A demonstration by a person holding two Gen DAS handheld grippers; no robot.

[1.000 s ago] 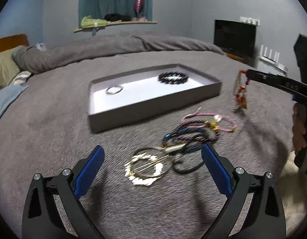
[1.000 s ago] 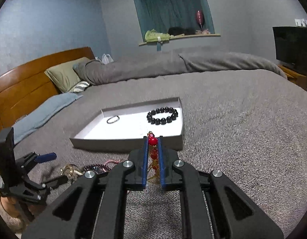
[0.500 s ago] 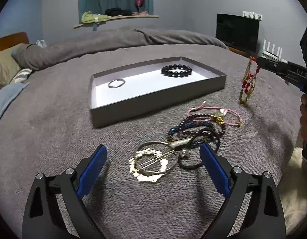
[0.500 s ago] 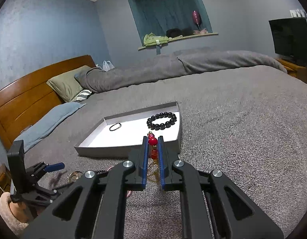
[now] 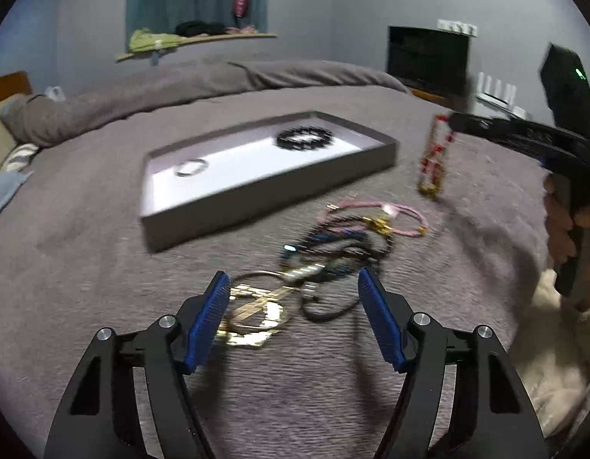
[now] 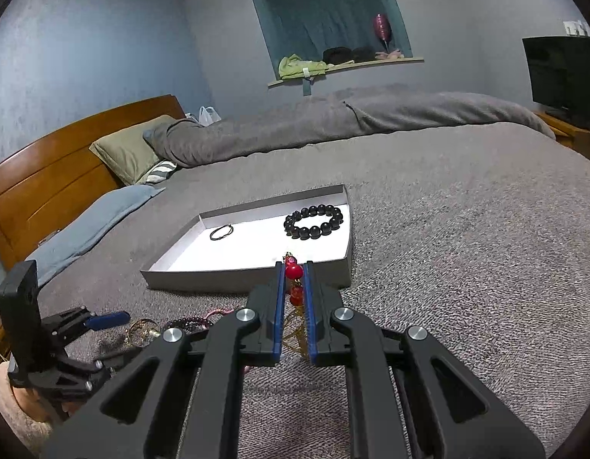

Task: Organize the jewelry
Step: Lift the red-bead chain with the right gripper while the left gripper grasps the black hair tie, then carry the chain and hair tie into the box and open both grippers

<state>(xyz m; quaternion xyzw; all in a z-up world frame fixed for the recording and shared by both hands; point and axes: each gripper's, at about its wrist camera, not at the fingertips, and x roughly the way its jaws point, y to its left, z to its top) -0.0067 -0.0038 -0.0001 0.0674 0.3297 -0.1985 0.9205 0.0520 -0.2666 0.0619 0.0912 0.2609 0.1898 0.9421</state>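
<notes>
In the left wrist view I am holding the left gripper [image 5: 293,294] low over the grey bedcover [image 5: 84,287]. Its jaws have just been closing, but they are standing apart and are not gripping anything. The gold hoop bracelet [image 5: 252,313] is lying on the cover between the blue pads [image 5: 208,325], and I cannot tell if the left pad is touching it. Just behind it the pile of dark bracelets [image 5: 340,252] is lying in a tangle, and the pink cord bracelet [image 5: 375,210] is resting at the far side of the pile. Further back the shallow grey tray [image 5: 264,195] is sitting on the cover, with a black bead bracelet [image 5: 304,138] and a thin ring bracelet [image 5: 191,167] inside it, well apart. This picture is blurred. At the right, the right gripper [image 5: 453,121] is hanging the red and gold bracelet [image 5: 434,157] in the air beside the tray.

In the right wrist view the right gripper [image 6: 293,267] is clenched on the red and gold bracelet [image 6: 293,271]; one red bead is sitting between the pads and the gold chain is hanging below. The tray [image 6: 249,279] is lying just ahead of the fingertips. At the lower left the left gripper [image 6: 103,319] is reaching to the bracelets on the cover.
</notes>
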